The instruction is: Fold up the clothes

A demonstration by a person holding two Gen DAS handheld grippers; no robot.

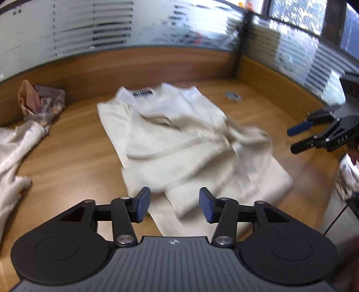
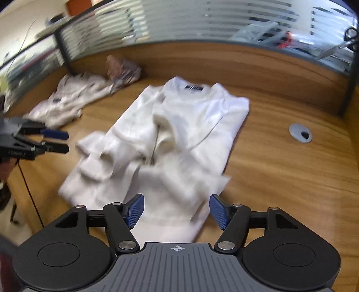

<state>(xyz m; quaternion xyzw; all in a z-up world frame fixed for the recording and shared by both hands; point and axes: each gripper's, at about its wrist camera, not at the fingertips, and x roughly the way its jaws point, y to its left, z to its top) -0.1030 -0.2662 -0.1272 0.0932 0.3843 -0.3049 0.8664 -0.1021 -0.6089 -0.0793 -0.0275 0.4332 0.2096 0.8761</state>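
Bright daylight from the window [image 1: 298,15] at top right in the left view — blown highlights on the white shirt [image 1: 179,139]. Motion blur smears its near hem in both views; gripper bodies stay sharp. Strong fisheye bending — desk [image 2: 280,157] edges and striped glass partition [image 2: 202,20] curve.

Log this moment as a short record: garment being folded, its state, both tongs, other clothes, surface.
garment: white shirt, collar label away from the cameras
state: sleeves folded in over the body, still rumpled
left tongs: open, nothing between the pads, above the shirt's near edge
right tongs: open, empty, above the near hem
other clothes: pale garment and patterned cloth, beside the shirt
surface: wooden desk with a round cable port
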